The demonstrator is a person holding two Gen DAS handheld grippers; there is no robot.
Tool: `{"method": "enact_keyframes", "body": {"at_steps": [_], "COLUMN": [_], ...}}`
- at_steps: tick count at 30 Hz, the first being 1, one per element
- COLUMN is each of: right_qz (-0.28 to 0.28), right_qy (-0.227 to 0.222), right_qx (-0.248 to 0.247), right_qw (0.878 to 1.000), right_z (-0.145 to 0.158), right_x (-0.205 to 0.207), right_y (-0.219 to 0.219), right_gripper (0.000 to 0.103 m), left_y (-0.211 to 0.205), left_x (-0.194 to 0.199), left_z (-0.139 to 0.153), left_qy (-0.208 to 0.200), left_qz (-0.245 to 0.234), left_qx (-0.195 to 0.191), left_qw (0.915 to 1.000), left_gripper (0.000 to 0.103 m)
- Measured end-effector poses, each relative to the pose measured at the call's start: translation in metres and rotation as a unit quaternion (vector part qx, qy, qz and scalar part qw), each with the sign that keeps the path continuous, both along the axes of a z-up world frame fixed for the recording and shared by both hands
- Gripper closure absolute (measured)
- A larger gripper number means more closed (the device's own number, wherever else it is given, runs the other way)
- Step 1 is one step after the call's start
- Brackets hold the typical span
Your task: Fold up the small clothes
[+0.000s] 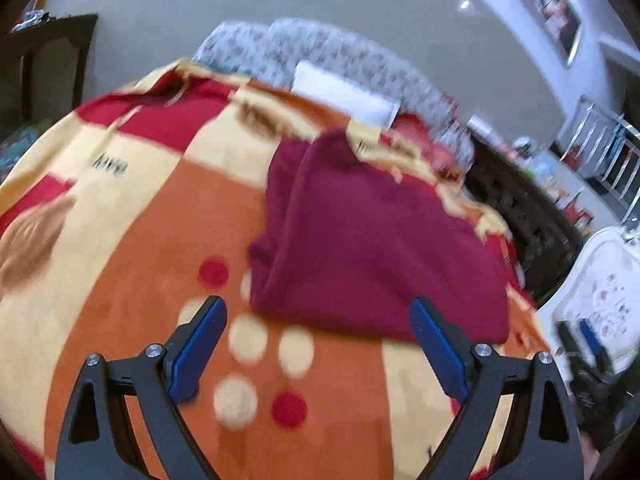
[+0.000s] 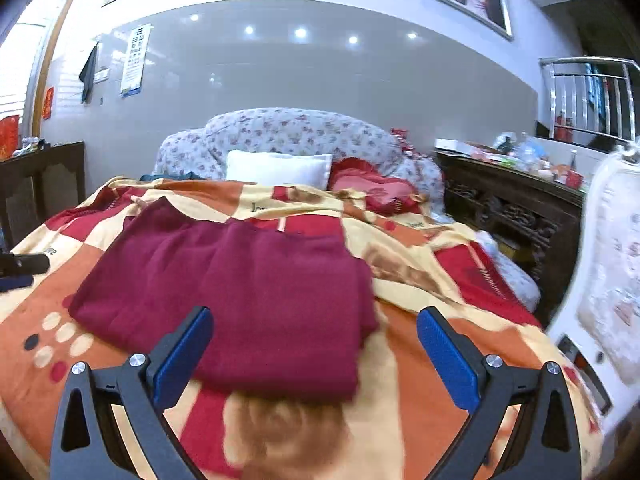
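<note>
Maroon garment (image 2: 248, 292) folded flat on blanket (image 2: 404, 240); left gripper (image 1: 318, 316) and right gripper (image 2: 314, 326) both spread apart, empty

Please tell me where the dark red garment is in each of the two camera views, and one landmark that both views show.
Left wrist: the garment lies right of centre on the blanket, beyond the open claw.
Right wrist: the garment lies at centre and left of it, its near edge between the fingers.
Shared landmark: the white pillow at the bed's far end.
</note>
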State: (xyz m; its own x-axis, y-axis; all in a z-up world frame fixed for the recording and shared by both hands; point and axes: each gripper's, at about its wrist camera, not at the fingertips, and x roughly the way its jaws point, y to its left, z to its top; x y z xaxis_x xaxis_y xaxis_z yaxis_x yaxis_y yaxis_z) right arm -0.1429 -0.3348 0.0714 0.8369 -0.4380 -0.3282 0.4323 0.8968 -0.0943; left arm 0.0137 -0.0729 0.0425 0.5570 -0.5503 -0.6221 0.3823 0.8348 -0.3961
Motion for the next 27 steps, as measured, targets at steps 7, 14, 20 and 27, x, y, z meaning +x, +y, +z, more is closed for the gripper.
{"method": "enact_keyframes", "body": {"at_steps": [7, 14, 20, 27], "right_qz": [0.006, 0.034, 0.062, 0.076], "right_qy": [0.000, -0.003, -0.014, -0.009], "right_qx": [0.007, 0.015, 0.024, 0.028], "right_qw": [1.000, 0.999, 0.998, 0.997], "right_z": [0.006, -0.009, -0.011, -0.011], "right_x": [-0.065, -0.102, -0.104, -0.087], "right_y": [0.020, 0.034, 0.026, 0.023], "right_gripper": [0.000, 0.000, 0.000, 0.000], "left_y": [0.004, -0.008, -0.001, -0.014], "left_x": [0.010, 0.051, 0.063, 0.069], "left_z": [-0.059, -0.084, -0.090, -0.087], "left_qy": [0.161, 0.172, 0.180, 0.166], "left_qz": [-0.040, 0.013, 0.097, 0.078], "left_qx": [-0.192, -0.254, -0.301, -0.283], "left_qw": [0.9673, 0.9516, 0.9314, 0.9413], "left_gripper": [0.011, 0.011, 0.011, 0.030]}}
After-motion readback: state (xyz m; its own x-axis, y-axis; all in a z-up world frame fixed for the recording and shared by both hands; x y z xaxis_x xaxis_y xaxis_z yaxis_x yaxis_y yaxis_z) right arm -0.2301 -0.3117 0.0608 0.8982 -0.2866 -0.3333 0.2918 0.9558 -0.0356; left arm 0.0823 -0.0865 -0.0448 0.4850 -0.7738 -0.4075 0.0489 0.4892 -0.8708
